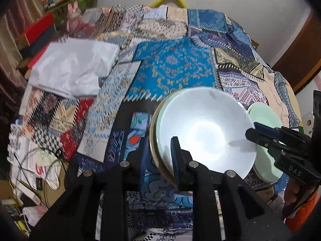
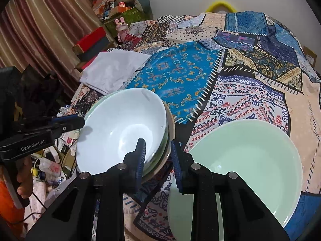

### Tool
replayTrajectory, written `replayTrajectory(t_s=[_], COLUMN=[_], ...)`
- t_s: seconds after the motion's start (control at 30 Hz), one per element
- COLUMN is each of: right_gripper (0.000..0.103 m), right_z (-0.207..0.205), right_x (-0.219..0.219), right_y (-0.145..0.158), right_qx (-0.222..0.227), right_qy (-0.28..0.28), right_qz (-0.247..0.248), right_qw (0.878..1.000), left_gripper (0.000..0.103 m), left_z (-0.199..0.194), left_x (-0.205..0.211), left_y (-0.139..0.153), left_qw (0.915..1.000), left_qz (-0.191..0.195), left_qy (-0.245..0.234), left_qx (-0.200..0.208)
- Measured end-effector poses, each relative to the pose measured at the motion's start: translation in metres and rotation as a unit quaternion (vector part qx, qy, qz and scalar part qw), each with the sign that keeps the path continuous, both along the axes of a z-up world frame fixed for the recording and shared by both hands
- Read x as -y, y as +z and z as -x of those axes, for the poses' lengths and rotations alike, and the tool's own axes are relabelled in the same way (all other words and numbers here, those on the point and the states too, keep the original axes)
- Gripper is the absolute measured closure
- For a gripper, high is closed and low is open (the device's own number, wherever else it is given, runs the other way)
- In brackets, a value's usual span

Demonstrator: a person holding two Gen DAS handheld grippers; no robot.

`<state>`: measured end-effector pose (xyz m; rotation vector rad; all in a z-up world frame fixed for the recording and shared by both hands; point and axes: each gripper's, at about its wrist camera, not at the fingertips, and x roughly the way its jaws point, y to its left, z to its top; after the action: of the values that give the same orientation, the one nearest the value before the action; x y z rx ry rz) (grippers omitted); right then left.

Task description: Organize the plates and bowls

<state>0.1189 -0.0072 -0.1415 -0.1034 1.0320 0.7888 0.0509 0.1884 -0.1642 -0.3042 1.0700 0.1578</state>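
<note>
Left gripper (image 1: 159,152) straddling near rim of stacked bowls, one finger inside white bowl (image 1: 204,128), other outside stack. White bowl sitting nested in darker-rimmed bowl (image 1: 153,140), stack tilting. Right gripper (image 1: 253,133) reaching in from right, tips touching white bowl's far rim. Green plate (image 1: 264,114) lying just beside and partly behind stack. Patchwork cloth (image 1: 174,66) covering table. Crumpled white paper (image 1: 74,68) lying well apart, upper left. View slightly blurring at left.

bowl stack (image 2: 122,128) left of plate (image 2: 244,164) | both on tablecloth (image 2: 250,92)
</note>
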Motion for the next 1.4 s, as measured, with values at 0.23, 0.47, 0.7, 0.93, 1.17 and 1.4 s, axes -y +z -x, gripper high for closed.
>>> replayTrajectory(t_s=[0.23, 0.47, 0.7, 0.93, 1.17, 1.4], right_gripper=[0.078, 0.071, 0.068, 0.068, 0.069, 0.071], right_z=[-0.002, -0.004, -0.007, -0.010, -0.009, -0.011], right_x=[-0.004, -0.011, -0.012, -0.018, -0.027, -0.026], right_y=[-0.006, -0.013, -0.018, -0.026, -0.035, -0.033], right_qx=[-0.009, -0.011, -0.024, -0.035, -0.037, -0.041], right_qy=[0.001, 0.000, -0.001, -0.001, 0.002, -0.006], right_qz=[0.000, 0.009, 0.012, 0.016, 0.032, 0.028], right_qw=[1.000, 1.000, 1.000, 0.999, 0.999, 0.999], left_gripper=[0.069, 0.063, 0.061, 0.062, 0.071, 0.072], left_z=[0.003, -0.002, -0.007, -0.008, -0.014, -0.015], left_x=[-0.003, -0.004, -0.007, -0.009, -0.002, 0.003], left_y=[-0.017, -0.030, -0.043, -0.050, -0.054, -0.049], left_qw=[0.9996, 0.9990, 0.9972, 0.9957, 0.9946, 0.9962], left_qz=[0.028, 0.043, 0.071, 0.090, 0.100, 0.083], left_qy=[0.001, -0.005, -0.004, -0.007, -0.017, -0.004], left_qx=[-0.009, -0.015, -0.023, -0.022, -0.024, -0.027])
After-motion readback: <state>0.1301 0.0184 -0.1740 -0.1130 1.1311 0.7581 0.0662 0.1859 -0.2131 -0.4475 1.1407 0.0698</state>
